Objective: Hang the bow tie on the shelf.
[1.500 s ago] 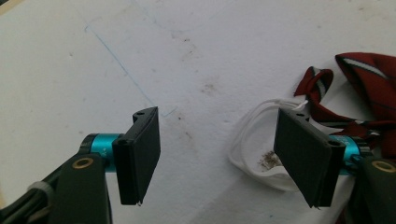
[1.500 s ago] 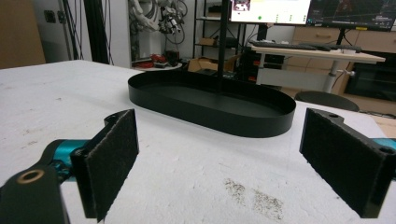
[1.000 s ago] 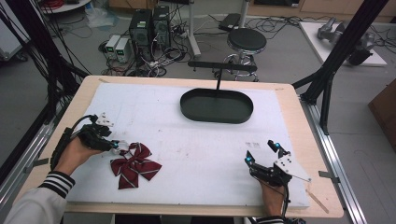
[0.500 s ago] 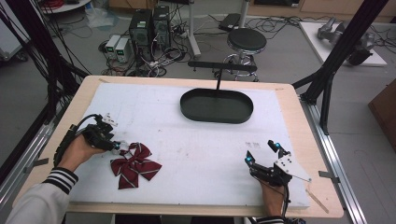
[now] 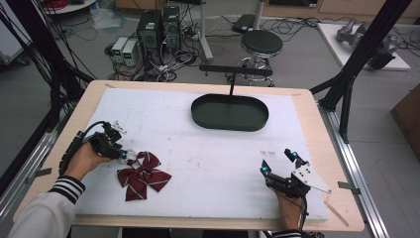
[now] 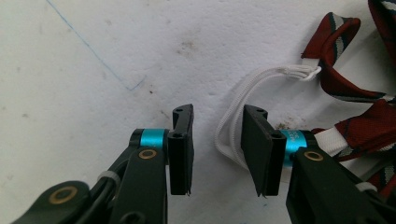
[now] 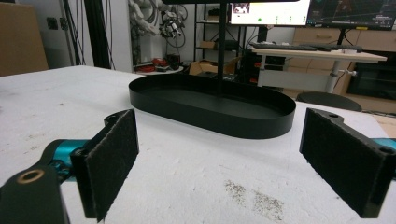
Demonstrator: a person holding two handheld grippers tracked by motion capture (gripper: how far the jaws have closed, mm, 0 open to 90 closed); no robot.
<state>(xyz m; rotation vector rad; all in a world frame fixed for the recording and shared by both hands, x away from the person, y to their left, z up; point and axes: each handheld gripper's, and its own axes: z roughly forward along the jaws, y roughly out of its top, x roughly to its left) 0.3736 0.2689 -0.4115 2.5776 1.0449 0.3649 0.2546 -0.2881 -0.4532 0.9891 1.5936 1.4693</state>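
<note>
Diagonally, bow tie (image 5: 142, 174), strap (image 6: 243, 93) toward left tool (image 6: 215, 154).

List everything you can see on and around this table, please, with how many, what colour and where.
bow tie: one, dark red with pale stripes, near left part of the table
elastic loop: one, white, tied to the bow tie, beside the left gripper's jaws
tray: one, black oval, far middle of the table
table: one, white sheet on a wooden top
stool: one, black, on the floor beyond the table
computer towers: two, black, on the floor beyond the table
left gripper: one, black with teal, jaws apart and just closing, nothing pinched yet
right gripper: one, black with teal, near right, jaws wide open
</note>
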